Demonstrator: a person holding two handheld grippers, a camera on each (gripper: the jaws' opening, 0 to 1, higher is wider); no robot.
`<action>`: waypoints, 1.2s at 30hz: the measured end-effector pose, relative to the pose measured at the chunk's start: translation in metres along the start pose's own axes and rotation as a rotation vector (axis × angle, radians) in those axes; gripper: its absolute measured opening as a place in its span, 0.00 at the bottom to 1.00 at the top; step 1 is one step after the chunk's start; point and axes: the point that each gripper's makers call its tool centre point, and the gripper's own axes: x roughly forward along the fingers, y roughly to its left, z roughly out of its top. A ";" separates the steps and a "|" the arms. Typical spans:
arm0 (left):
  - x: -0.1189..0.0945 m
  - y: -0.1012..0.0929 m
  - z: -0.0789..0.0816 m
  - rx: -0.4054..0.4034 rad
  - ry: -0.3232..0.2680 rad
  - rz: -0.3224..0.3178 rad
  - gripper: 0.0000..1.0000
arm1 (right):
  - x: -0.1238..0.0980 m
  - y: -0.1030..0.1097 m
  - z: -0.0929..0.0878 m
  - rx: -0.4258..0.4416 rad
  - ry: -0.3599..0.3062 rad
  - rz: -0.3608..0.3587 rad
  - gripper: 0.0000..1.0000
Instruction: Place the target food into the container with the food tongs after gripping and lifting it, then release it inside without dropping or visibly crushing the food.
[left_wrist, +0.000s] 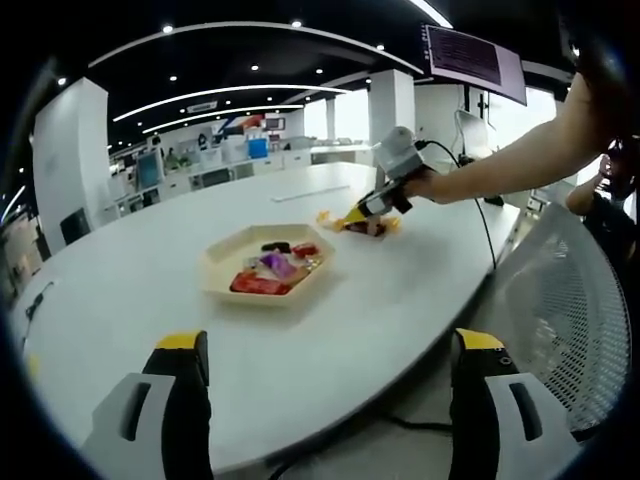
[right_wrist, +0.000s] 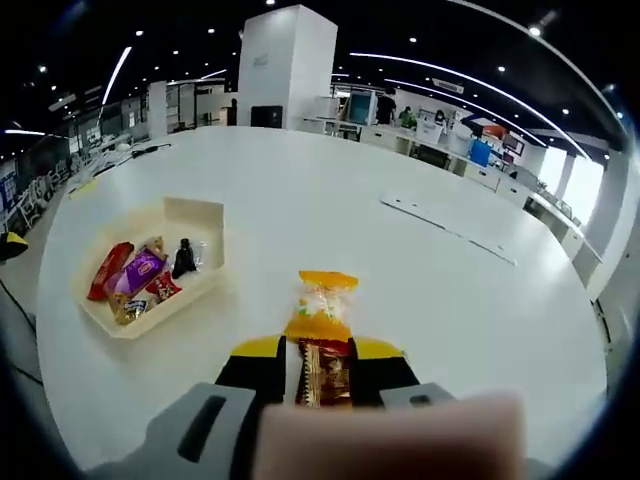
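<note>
A cream tray (left_wrist: 222, 262) holds several wrapped snacks on the white round table (left_wrist: 150, 300). My left gripper (left_wrist: 330, 350) hovers near the table's near edge, its yellow-tipped jaws wide apart and holding nothing. Beyond the tray, a hand holds my right gripper (left_wrist: 372, 212) low over the table at an orange-yellow snack packet (left_wrist: 352, 220). In the right gripper view, my right gripper (right_wrist: 318, 362) is shut on the brown end of that snack packet (right_wrist: 322, 308), which points forward. The tray (right_wrist: 195, 215) lies to its left, apart from it. I cannot tell whether the packet touches the table.
A white mesh chair back (left_wrist: 570, 320) stands close on the right. A black cable (left_wrist: 487, 225) runs over the table's far right side. Flat white strips (right_wrist: 450, 235) lie on the table farther off. Desks and pillars fill the background.
</note>
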 end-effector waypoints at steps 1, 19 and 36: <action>0.000 0.000 0.000 0.000 -0.002 0.000 0.98 | -0.002 0.000 -0.001 0.014 0.007 0.005 0.23; 0.000 0.000 0.001 -0.001 -0.008 -0.001 0.97 | -0.041 -0.010 0.021 0.056 0.015 0.021 0.24; -0.001 0.000 0.004 0.000 -0.024 0.005 0.97 | -0.065 0.003 0.050 0.047 0.013 0.071 0.24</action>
